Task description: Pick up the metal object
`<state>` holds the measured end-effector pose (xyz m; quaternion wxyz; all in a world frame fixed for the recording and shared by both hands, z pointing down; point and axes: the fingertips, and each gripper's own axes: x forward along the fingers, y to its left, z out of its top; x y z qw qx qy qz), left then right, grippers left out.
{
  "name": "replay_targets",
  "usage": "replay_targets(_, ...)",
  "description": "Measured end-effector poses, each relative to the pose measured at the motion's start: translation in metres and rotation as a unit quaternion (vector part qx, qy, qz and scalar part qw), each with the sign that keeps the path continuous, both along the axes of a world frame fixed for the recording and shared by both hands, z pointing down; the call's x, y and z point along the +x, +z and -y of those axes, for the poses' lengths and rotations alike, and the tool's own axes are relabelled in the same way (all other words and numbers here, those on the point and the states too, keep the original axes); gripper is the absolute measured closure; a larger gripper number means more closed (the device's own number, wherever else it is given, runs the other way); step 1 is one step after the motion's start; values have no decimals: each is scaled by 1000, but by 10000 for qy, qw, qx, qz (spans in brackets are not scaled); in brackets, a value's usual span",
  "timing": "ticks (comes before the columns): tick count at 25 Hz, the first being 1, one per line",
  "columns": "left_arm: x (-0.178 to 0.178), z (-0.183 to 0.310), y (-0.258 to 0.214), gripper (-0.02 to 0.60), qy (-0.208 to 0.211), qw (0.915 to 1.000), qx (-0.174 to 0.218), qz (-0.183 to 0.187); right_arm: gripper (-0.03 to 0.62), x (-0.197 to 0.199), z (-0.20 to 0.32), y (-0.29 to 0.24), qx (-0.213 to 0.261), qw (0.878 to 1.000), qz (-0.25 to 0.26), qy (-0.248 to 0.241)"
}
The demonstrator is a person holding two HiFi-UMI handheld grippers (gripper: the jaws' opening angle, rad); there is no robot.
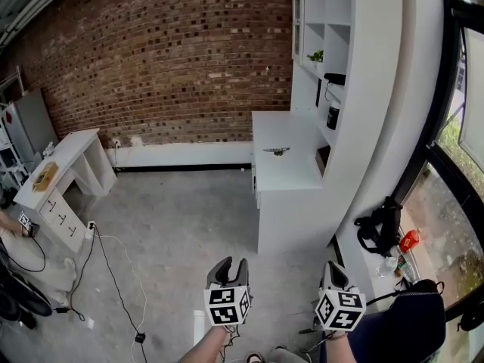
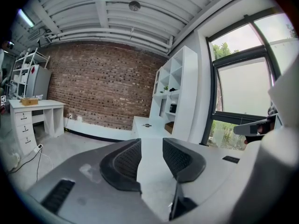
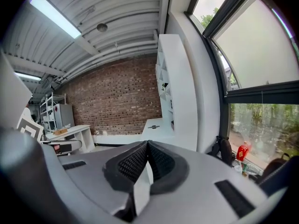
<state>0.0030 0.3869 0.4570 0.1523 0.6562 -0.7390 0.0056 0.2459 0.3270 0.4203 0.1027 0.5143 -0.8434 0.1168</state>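
Red brick wall (image 1: 166, 59) ran across the back, white desk with drawers (image 1: 64, 180) stood at left, flat wooden box (image 1: 45, 175) on top; white counter (image 1: 291, 176) adjoined tall white open shelving (image 1: 321, 29); black cable (image 1: 119, 282) trailed over grey concrete floor (image 1: 181, 233); red bottle (image 1: 409, 240) sat near a black bag (image 1: 378, 229)

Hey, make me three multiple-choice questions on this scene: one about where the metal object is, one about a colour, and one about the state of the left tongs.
1. Where does the metal object lie?
A) on the white counter
B) on the grey floor
C) on the desk with drawers

2. What colour is the back wall?
A) white
B) red-brown brick
C) green

3. How do the left tongs stand?
A) shut on the metal object
B) shut, empty
C) open, empty

Answers:
1 A, the head view shows it on the counter's top.
2 B, bare brick shows in every view.
3 C, the left gripper view shows a gap between the jaws with nothing in it.
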Motion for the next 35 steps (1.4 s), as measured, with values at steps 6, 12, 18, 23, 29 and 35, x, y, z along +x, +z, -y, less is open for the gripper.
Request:
replay_targets(6,-9,6,9,442,-75,9999,-68,-1,592,-9,10,10,-75,9999,-26,-69)
replay_targets(12,-25,28,17,442,-169,9997,-147,0,592,-29,39,17,-107,9998,-18,-187)
replay_targets(18,-40,74,17,442,-208,9996,-173,45,592,-43,88,18,-114,9997,30,-230)
replay_targets(23,-53,121,12,442,-270,9995,-174,54,592,-52,138,15,-123,9996,56,-255)
replay_targets(29,-69,180,12,442,-306,9993,-191,69,592,-68,198,13,-129,9994,84,-321)
replay_targets(35,-84,234,12,442,-340,9992,-170,99,592,-83,253,17,-140,9991,107,-376)
